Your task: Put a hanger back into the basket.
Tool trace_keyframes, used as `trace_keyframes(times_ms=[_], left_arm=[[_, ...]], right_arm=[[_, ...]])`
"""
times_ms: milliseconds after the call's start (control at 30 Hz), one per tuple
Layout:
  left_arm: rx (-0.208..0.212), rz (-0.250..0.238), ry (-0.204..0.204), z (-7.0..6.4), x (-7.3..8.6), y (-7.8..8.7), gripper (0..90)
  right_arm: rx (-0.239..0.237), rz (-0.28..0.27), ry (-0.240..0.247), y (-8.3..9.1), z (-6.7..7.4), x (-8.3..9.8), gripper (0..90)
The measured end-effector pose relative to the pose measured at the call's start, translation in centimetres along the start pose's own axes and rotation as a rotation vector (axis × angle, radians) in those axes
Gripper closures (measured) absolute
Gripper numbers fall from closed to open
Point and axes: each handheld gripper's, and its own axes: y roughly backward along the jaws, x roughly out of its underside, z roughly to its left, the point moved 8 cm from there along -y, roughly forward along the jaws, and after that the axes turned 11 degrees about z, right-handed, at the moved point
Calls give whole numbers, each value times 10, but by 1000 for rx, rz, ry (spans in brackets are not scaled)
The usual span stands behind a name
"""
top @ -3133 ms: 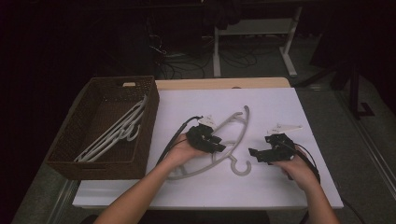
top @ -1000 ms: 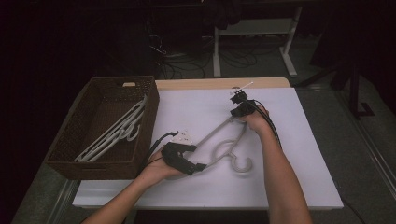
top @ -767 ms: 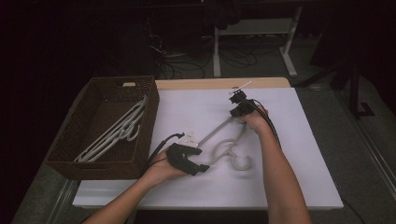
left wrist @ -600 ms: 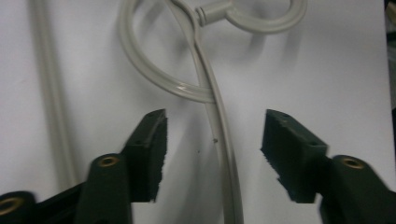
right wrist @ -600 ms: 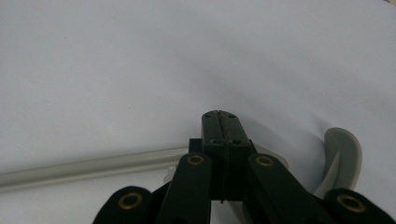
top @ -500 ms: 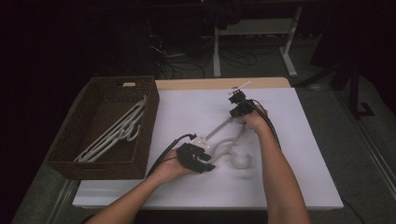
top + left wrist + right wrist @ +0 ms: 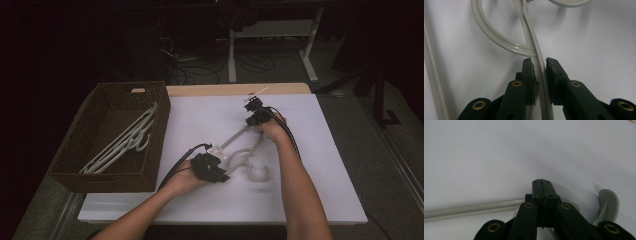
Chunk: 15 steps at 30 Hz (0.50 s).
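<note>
The table (image 7: 320,200), covered by a white sheet, takes up the middle of the high view, with a strip of bare wood along its far edge. At its left end stands a dark woven basket (image 7: 75,160), and in it lie several white hangers (image 7: 125,142), stacked slantwise.

On the sheet, right of the basket, lies 1 pale hanger (image 7: 239,139). Its hook (image 7: 260,175) curls toward the near side, and its straight bar runs from the middle of the table toward the far right.

2 forearms come in from the near edge. The left gripper (image 7: 216,172) sits at the near end of the hanger, just left of the hook. In the left gripper view its jaws have just been closing, and a thin arm of the hanger (image 7: 540,70) runs between the 2 pads, close against them; it grasps the hanger there, just below where the loop joins the arm.

The right gripper (image 7: 253,106) is at the far end of the hanger, near the wooden strip. In the right gripper view (image 7: 541,186) its jaws are clenched tight together, with the bar (image 7: 474,208) passing beneath them; whether they pinch any part of it I cannot tell.
</note>
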Motion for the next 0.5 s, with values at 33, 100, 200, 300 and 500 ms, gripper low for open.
trace_keyframes(times_ms=[33,100,200,300,500], left_arm=[[-15,12,15,2,1,0,785],[-10,10,34,9,4,0,818],[-35,5,56,11,4,1,821],[-31,-3,57,12,4,4,821],[-24,-18,65,13,4,9,822]], right_arm=[[-6,-3,0,1,0,0,894],[-35,-25,1,8,3,-2,866],[-61,-70,11,23,7,-4,809],[-91,-117,10,44,10,-3,724],[-94,-181,7,75,7,15,503]])
